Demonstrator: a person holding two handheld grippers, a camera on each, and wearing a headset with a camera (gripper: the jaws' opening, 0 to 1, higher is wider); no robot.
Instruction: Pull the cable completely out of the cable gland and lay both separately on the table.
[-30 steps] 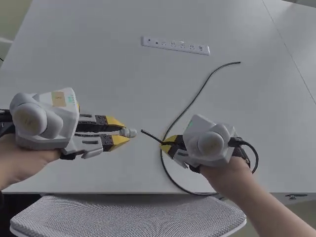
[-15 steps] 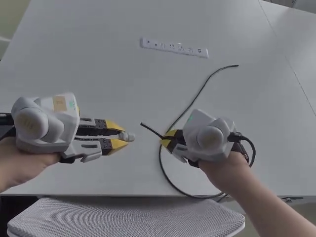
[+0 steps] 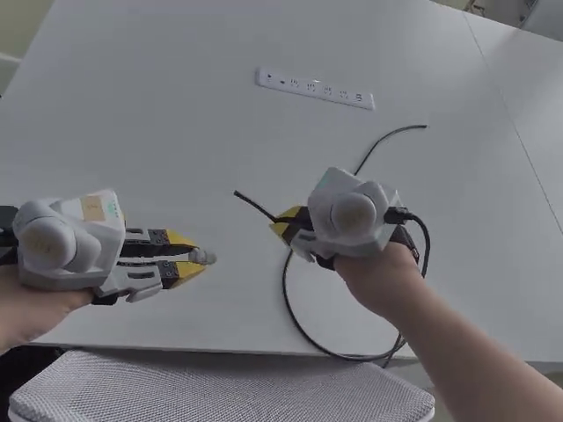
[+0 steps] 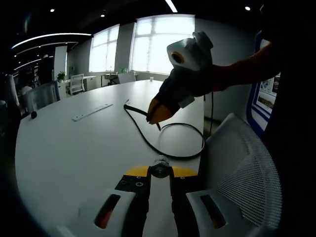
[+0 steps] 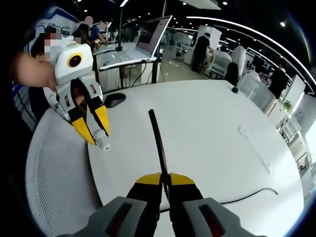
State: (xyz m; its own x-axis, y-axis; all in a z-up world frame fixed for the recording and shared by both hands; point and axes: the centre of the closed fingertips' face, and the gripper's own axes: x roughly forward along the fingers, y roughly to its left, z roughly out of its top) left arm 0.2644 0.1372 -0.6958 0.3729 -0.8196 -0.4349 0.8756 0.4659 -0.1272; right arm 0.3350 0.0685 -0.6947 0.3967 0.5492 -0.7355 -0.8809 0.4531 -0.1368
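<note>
The small white cable gland (image 3: 204, 257) is clamped at the yellow tips of my left gripper (image 3: 195, 260), low over the table's near left part; it sits between the tips in the left gripper view (image 4: 160, 169) and shows from across in the right gripper view (image 5: 102, 141). The black cable (image 3: 299, 309) is free of the gland. My right gripper (image 3: 281, 225) is shut on it near its loose end (image 3: 239, 197), which sticks out toward the left (image 5: 157, 136). The rest loops on the table and runs to the far right (image 3: 400, 132).
A white power strip (image 3: 315, 88) lies flat at the far middle of the white table (image 3: 158, 114). A mesh chair back (image 3: 220, 387) stands against the near edge. In the right gripper view, a laptop (image 5: 150, 34) on a stand and people are beyond the table.
The two grippers have drawn further apart: the left one with the gland has gone left and nearer, the right one has lifted the cable end up and away. The cable loop has shifted.
</note>
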